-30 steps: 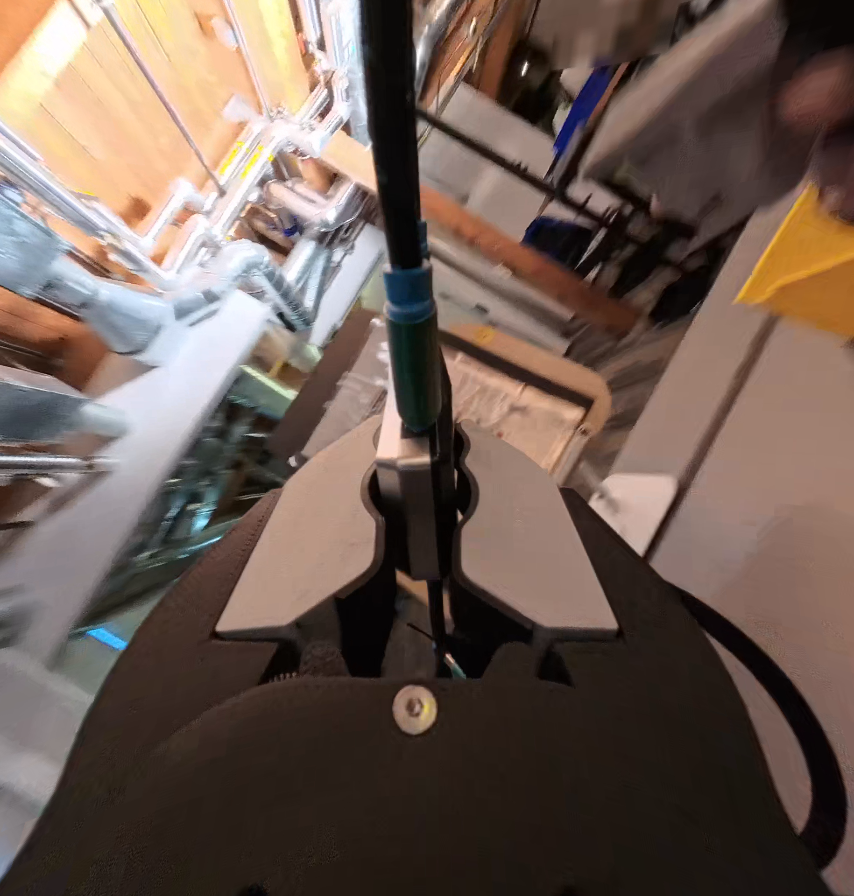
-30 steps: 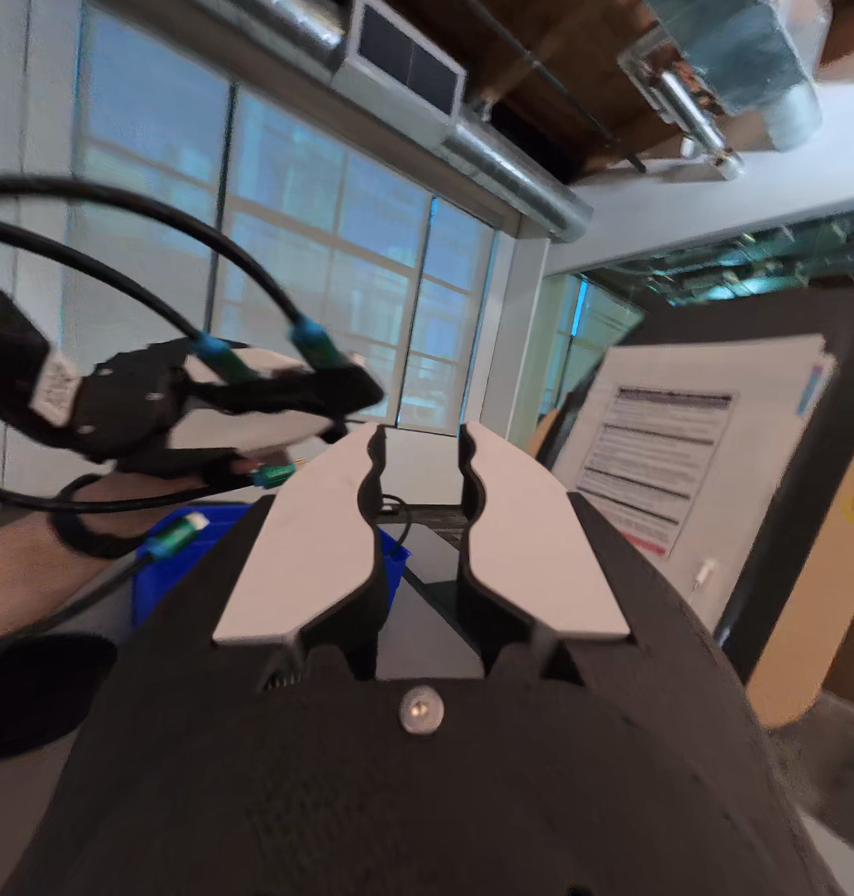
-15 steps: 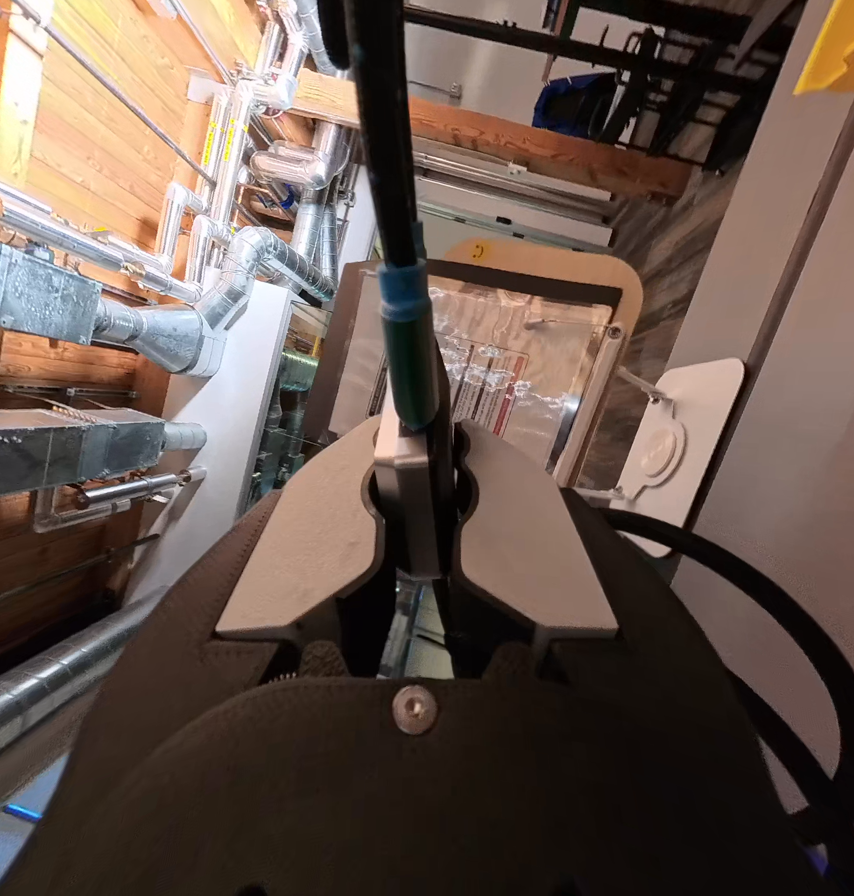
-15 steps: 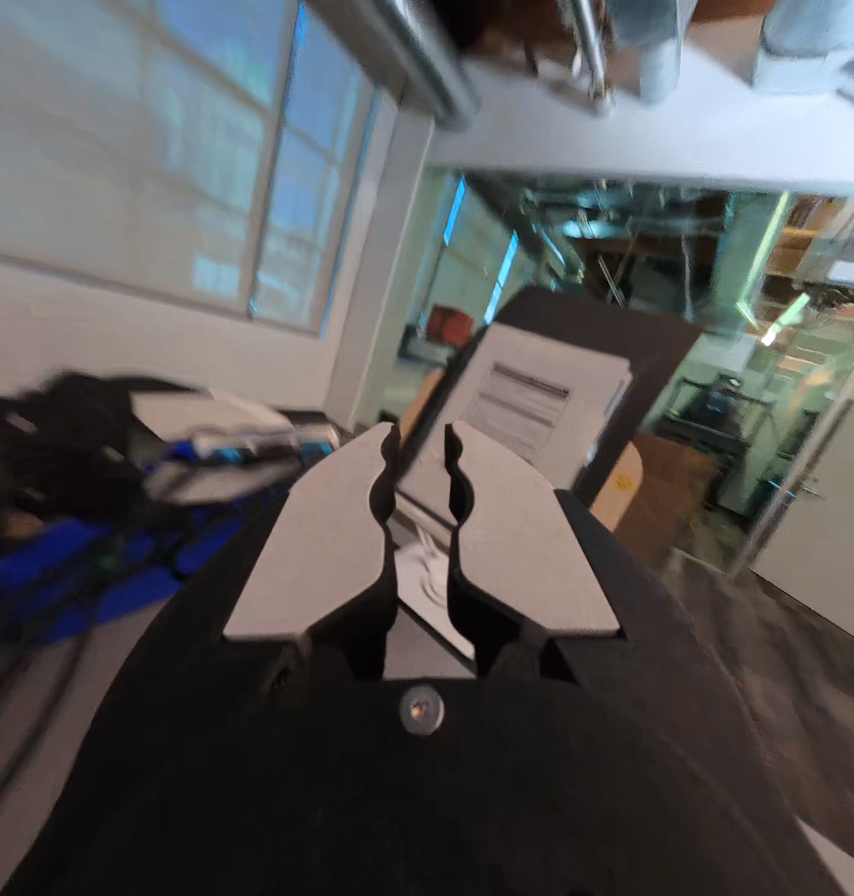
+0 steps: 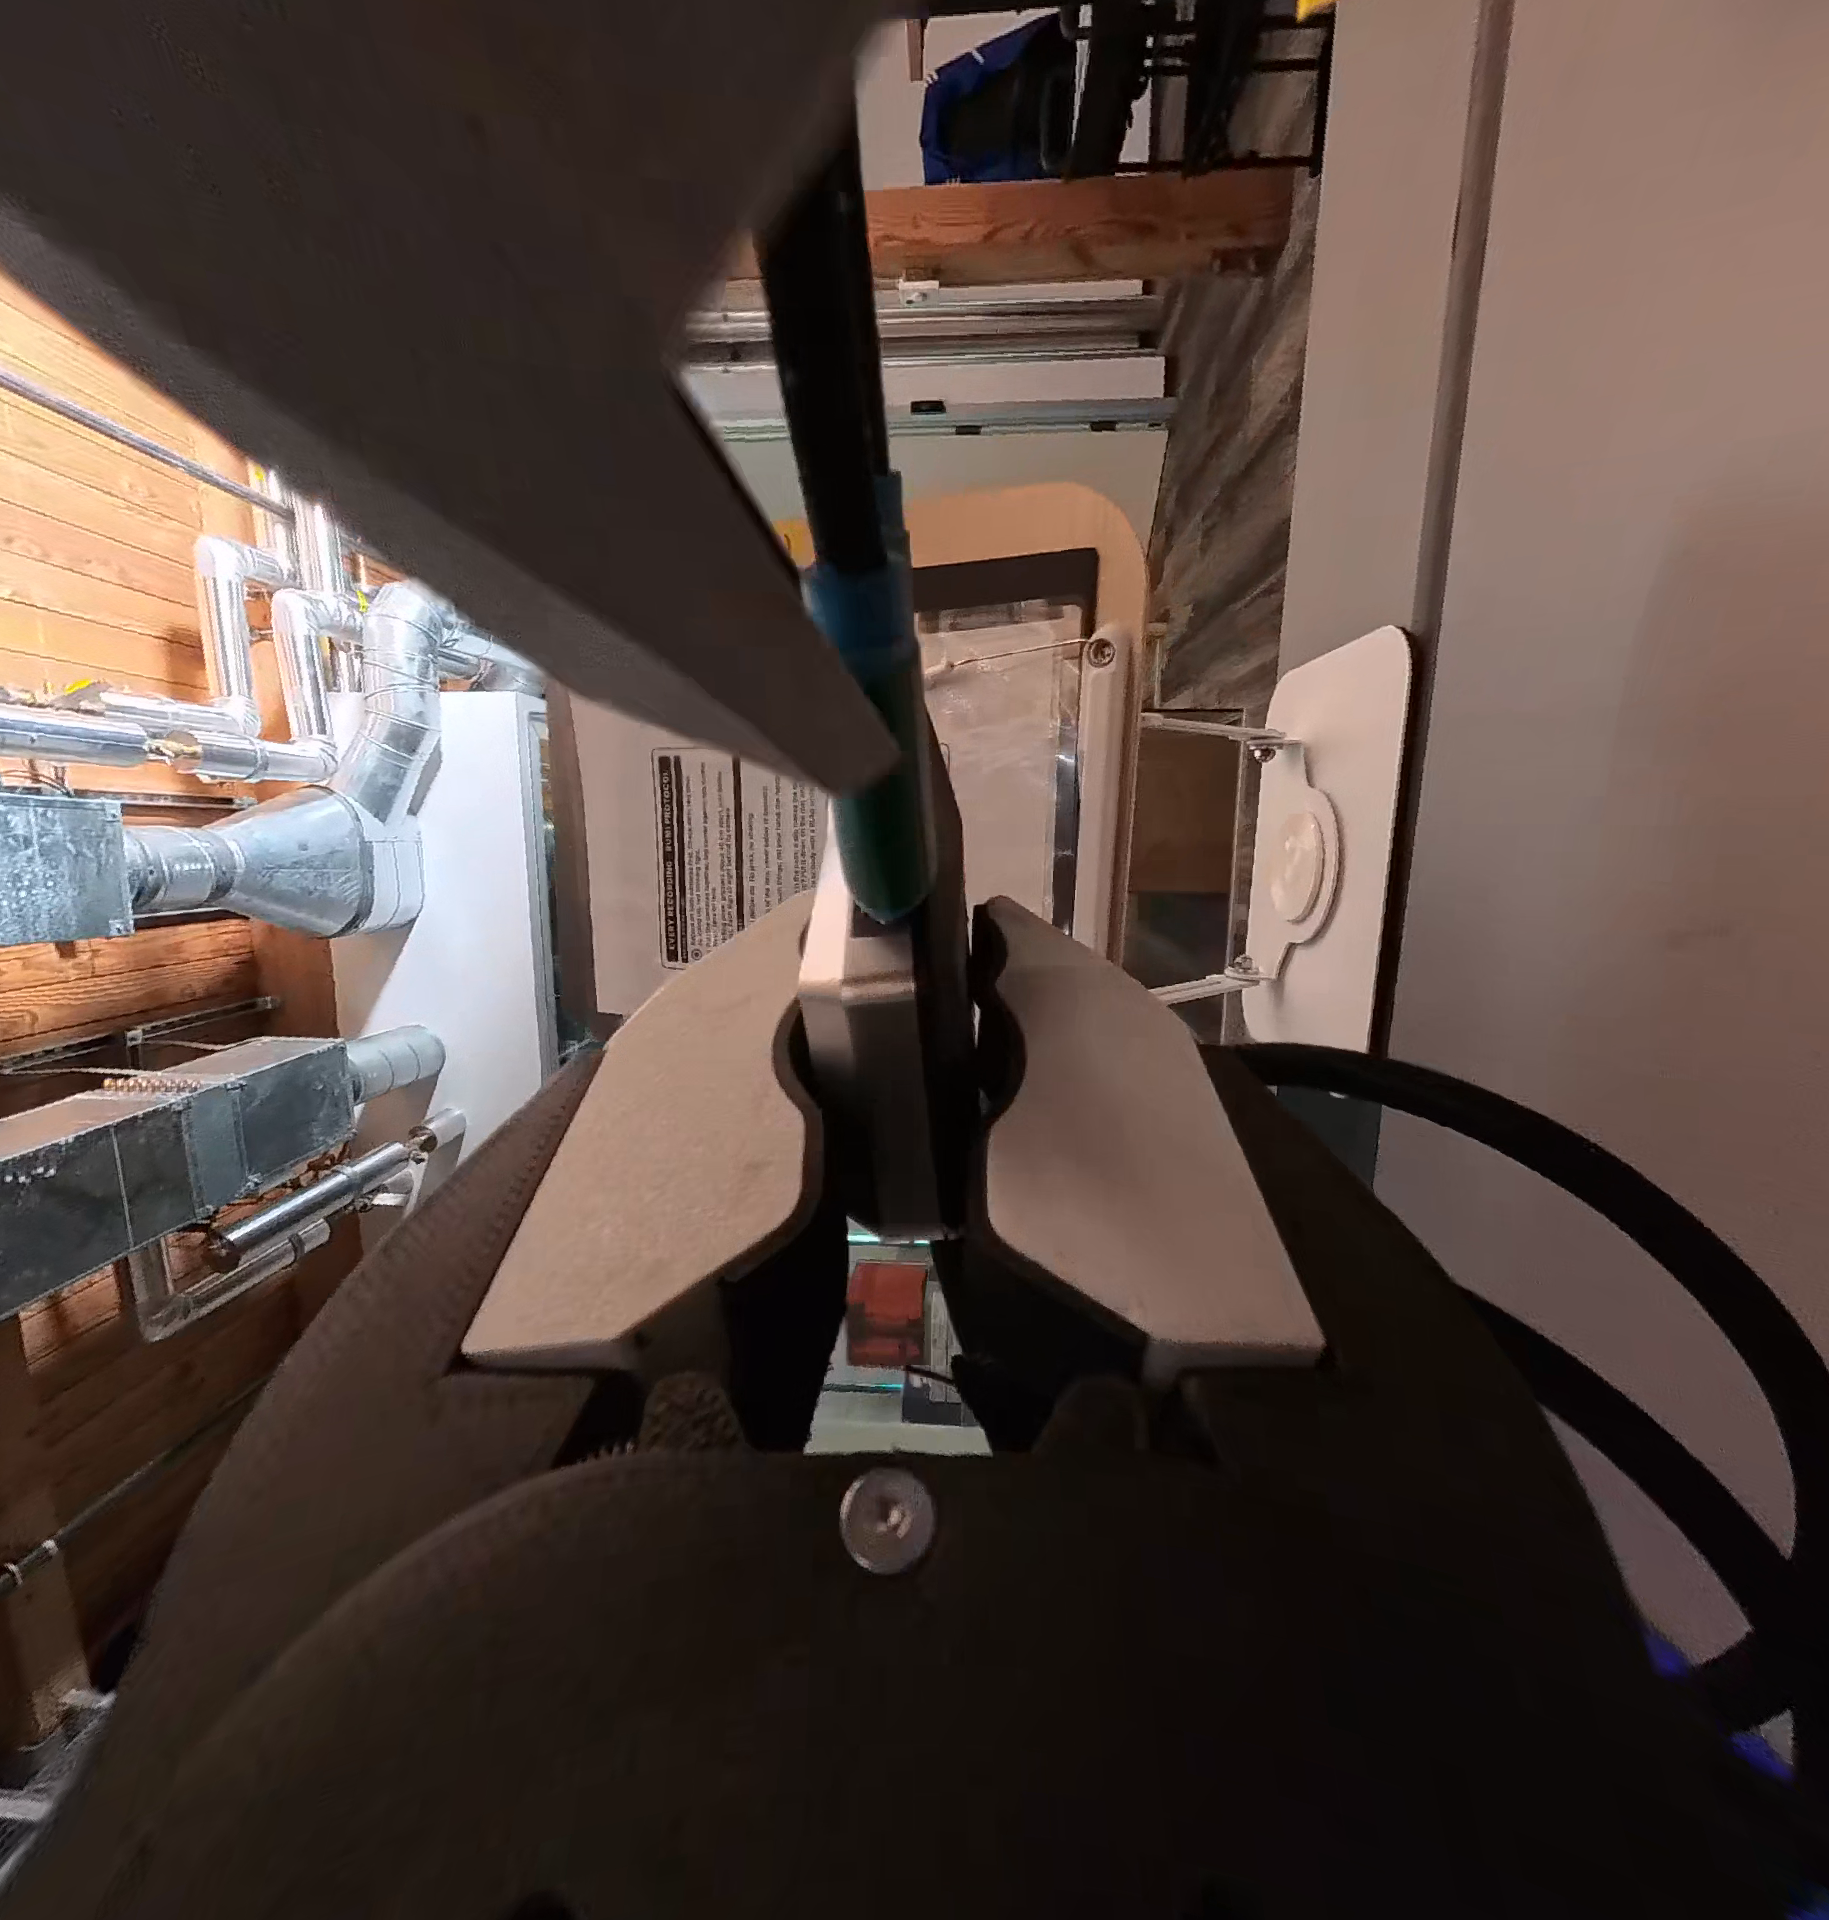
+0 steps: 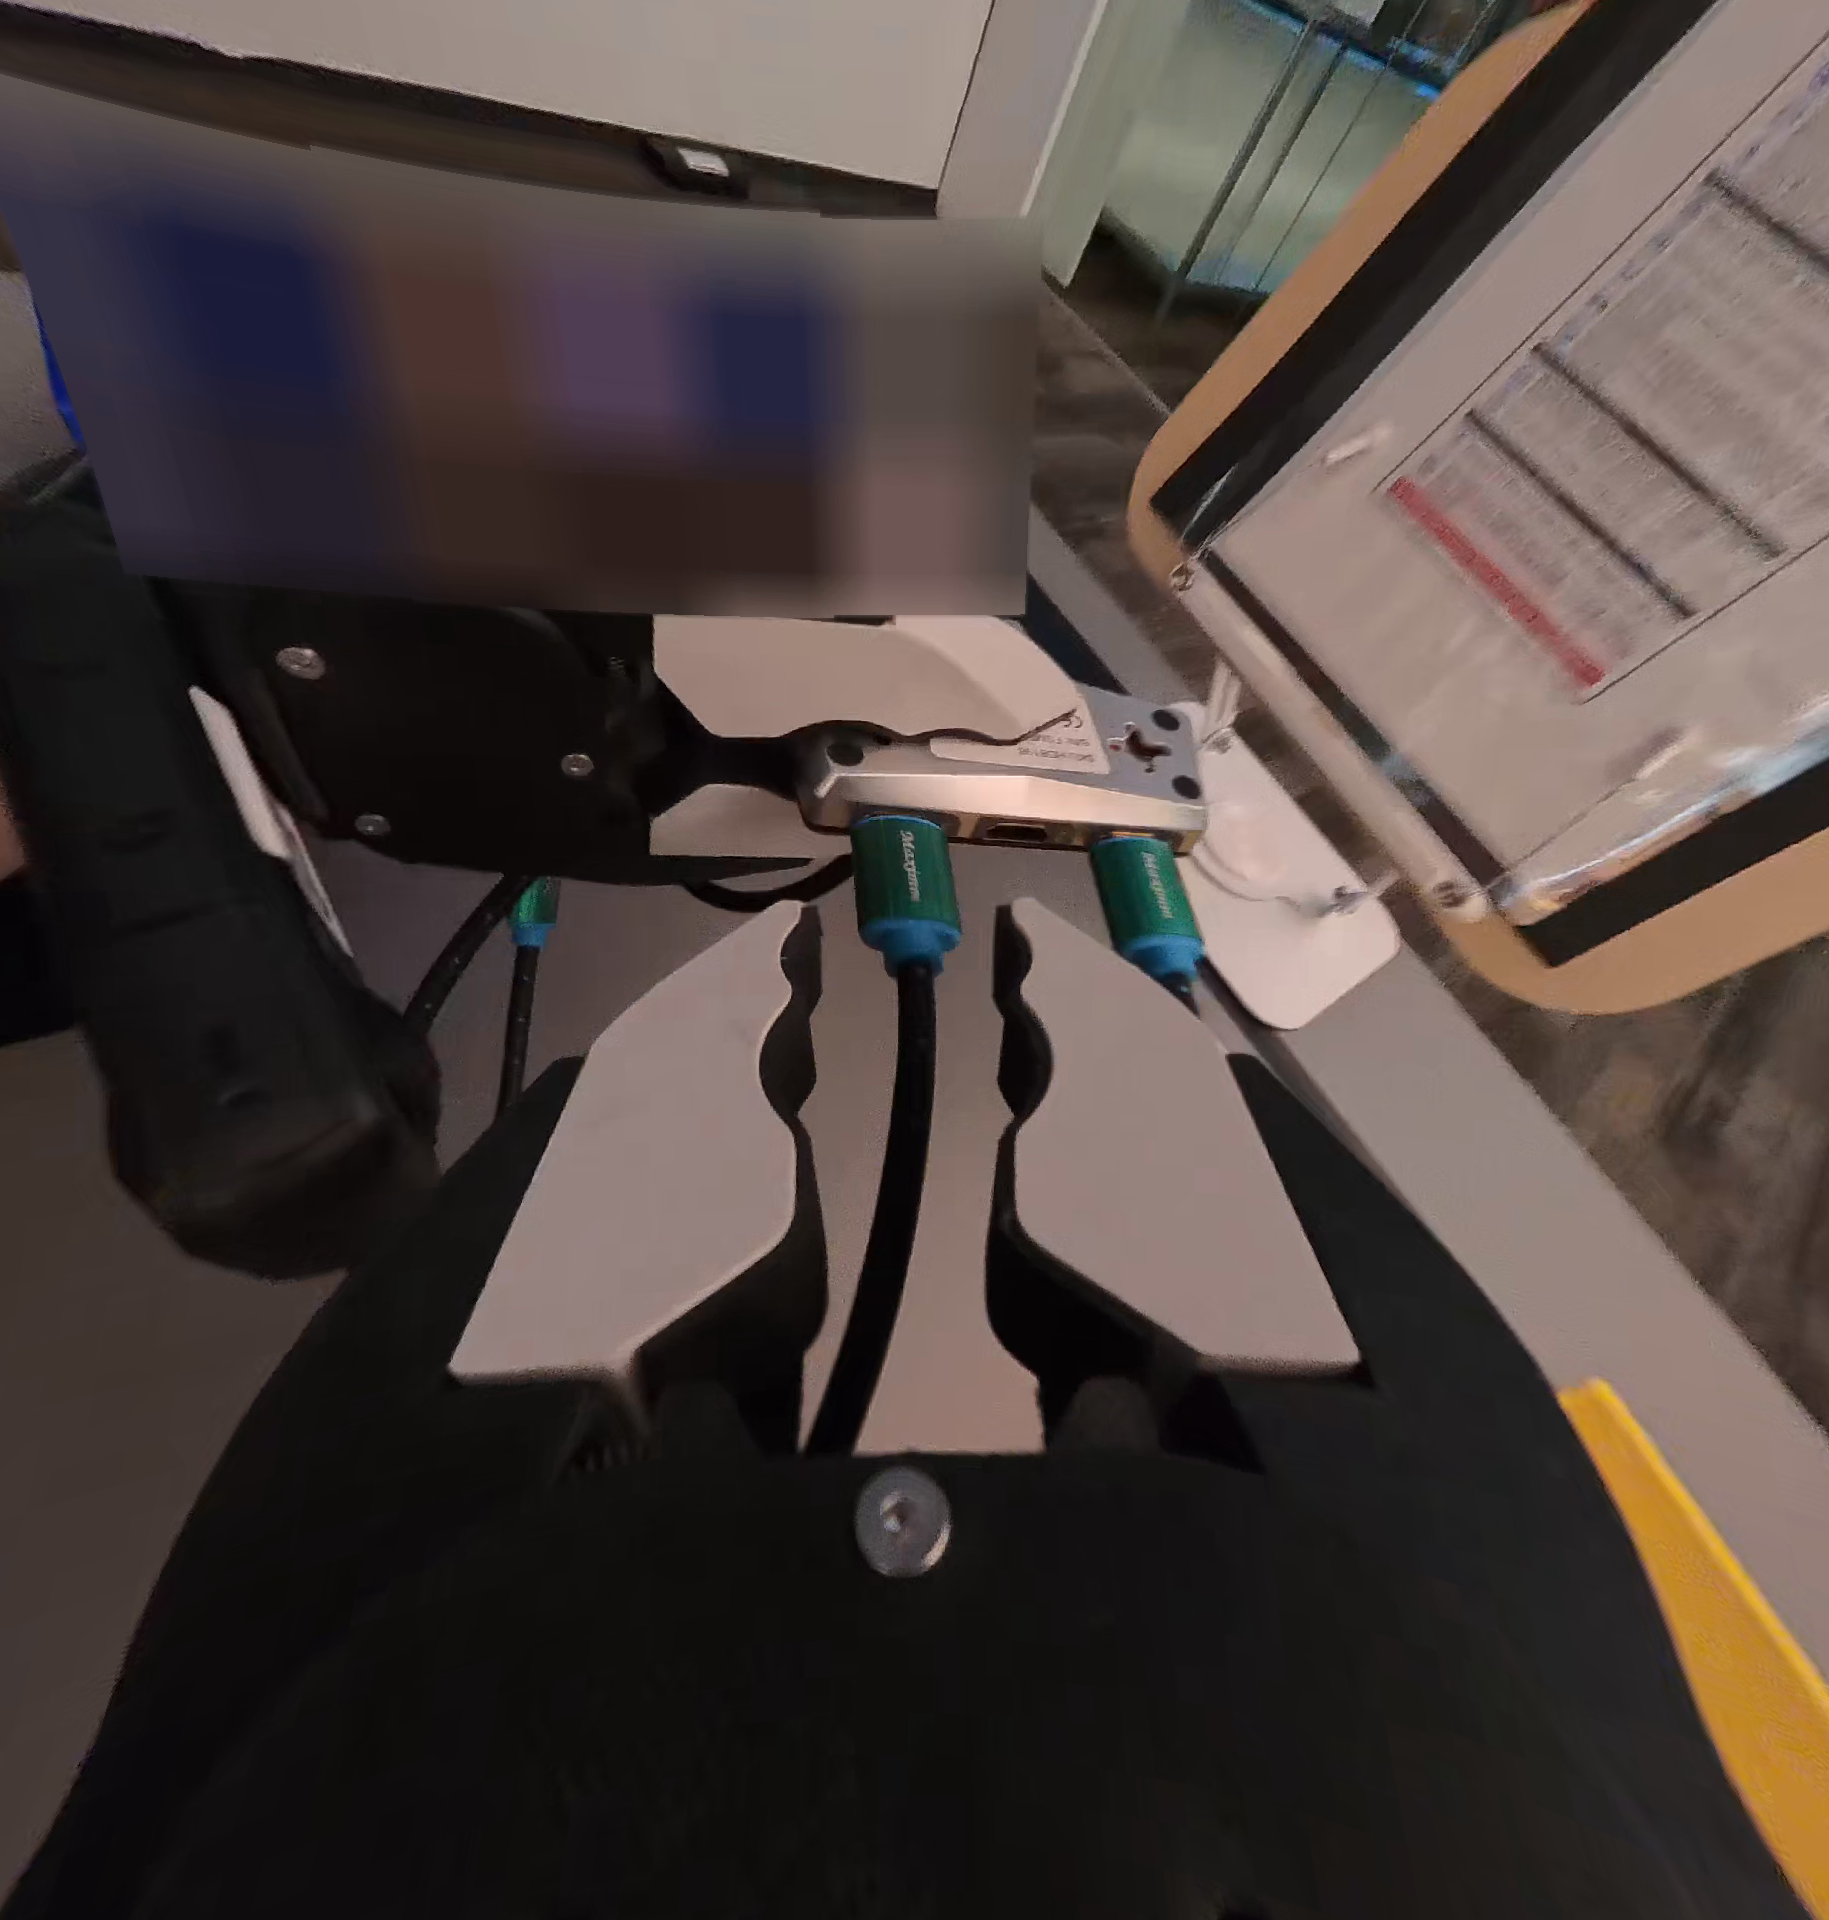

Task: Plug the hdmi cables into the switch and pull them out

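In the left wrist view my left gripper is shut on the silver hdmi switch. A green plug with a black cable sticks out of the switch away from me. In the right wrist view the switch is held off the table by the left gripper. Two green-and-blue plugs sit in its outer ports, the left plug and the right plug. The middle port is empty. My right gripper is open, its fingers on either side of the left plug's cable, just below the plug.
A third green plug hangs loose at the left. A framed sign board on a white base stands at the right by the grey table's edge. A yellow bin is at lower right. A black cable loop lies right of my left gripper. Left tips to right tips: about 7 cm.
My right gripper swung down from facing the room to the switch and opened wider around the left cable. It now fills the upper left of the left wrist view. My left gripper kept hold of the switch.
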A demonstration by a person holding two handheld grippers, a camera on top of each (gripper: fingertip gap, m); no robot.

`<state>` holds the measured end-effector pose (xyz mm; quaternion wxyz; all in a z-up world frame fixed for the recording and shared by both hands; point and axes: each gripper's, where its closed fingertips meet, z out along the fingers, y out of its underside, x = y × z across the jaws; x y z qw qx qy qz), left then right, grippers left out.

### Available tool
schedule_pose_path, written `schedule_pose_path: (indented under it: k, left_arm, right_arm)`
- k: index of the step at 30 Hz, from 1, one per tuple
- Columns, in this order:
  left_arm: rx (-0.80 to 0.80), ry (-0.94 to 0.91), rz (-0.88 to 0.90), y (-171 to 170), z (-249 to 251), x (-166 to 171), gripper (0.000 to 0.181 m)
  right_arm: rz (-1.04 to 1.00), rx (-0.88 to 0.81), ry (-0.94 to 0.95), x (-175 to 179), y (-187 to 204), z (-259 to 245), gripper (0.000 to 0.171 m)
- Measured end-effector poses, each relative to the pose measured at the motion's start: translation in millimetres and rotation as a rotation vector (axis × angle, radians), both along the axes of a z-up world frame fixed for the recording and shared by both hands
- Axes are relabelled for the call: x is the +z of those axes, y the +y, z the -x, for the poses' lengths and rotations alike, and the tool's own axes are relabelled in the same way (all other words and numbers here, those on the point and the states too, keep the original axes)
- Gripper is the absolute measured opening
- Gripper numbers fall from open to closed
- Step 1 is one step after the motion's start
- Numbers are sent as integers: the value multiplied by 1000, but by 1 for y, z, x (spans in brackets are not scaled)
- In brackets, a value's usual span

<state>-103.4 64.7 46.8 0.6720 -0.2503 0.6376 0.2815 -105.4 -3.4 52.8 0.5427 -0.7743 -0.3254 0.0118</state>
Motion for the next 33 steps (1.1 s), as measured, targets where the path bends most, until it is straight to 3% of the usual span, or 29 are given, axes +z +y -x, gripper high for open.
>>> schedule_pose_path:
  k: [5,11,22,27,31,33]
  left_arm:
    - [10,23,-24,2,-3,-5,22]
    - [27,41,-23,4,-4,-10,22]
    - [-77,84,-16,-9,-20,-22,22]
    - [-43,4,13,-5,-20,-14,22]
    - [218,-57,126,52,23,-12,23]
    - [156,-54,150,58,36,-10,22]
  right_arm:
    - [54,8,54,-14,11,-1,22]
    - [84,27,96,-20,15,-2,22]
    - [195,94,-10,-30,1,-11,22]
    - [167,48,52,-22,5,-13,22]
    - [48,-11,72,10,-5,-26,22]
    - [7,-24,66,26,-15,-36,22]
